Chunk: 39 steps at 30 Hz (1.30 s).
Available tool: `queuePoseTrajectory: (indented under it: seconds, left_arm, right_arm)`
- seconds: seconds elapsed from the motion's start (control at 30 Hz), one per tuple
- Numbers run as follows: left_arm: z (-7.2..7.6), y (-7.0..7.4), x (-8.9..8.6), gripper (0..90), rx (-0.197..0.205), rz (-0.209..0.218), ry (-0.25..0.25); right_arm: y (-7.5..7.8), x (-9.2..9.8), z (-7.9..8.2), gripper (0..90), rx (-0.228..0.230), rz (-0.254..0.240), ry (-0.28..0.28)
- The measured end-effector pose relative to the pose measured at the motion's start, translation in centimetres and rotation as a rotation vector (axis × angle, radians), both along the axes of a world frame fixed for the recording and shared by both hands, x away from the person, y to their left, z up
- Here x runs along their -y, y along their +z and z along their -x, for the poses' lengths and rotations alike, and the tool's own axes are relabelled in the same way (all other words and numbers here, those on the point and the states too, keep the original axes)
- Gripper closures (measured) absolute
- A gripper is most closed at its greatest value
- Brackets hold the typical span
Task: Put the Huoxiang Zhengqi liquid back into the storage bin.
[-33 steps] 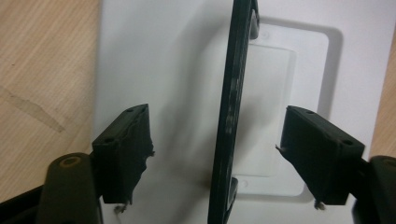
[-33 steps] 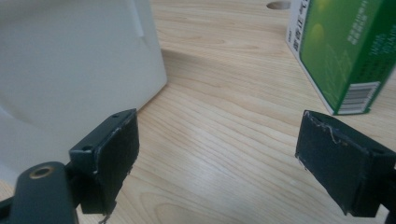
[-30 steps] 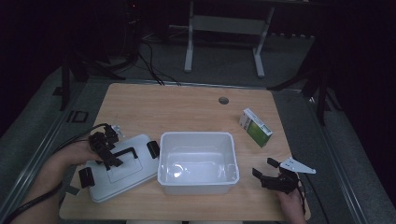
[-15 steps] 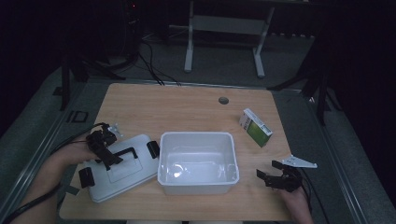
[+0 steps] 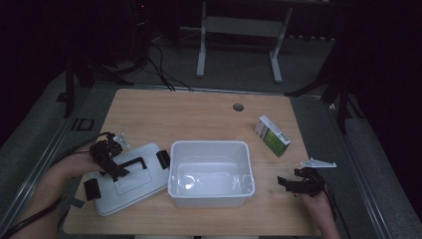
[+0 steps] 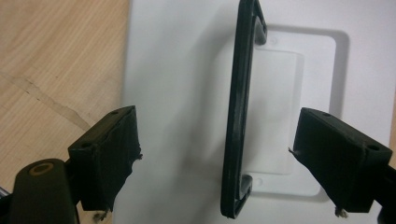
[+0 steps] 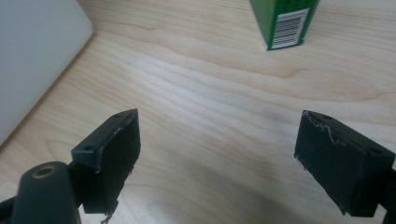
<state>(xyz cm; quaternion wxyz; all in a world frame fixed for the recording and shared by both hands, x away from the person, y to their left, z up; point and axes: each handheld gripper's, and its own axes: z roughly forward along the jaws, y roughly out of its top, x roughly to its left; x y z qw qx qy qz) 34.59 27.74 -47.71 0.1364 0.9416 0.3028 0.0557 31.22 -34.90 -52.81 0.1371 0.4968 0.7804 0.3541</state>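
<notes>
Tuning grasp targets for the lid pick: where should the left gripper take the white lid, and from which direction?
Grip the black handle in the middle of the white lid, coming straight down from above. The lid lies flat on the table, so its edges offer little; the handle is a thin bar. The left gripper hangs above it, jaws open either side of the bar, so closing across its narrow width looks best.

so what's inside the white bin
Nothing shows inside the white bin: bare, glossy floor and walls. Its near inner wall is hidden by the rim. The lid lies beside it.
</notes>
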Motion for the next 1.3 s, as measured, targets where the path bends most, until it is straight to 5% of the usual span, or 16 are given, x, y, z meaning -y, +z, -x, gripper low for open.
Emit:
queuePoseTrajectory:
  seconds: [1.3]
  left_arm:
    - [0.1,-0.2,0.6,14.6,-0.030,-0.014,-0.027]
  right_arm:
    - [4.0,-0.5,-8.9,16.2,-0.148,0.088,0.063]
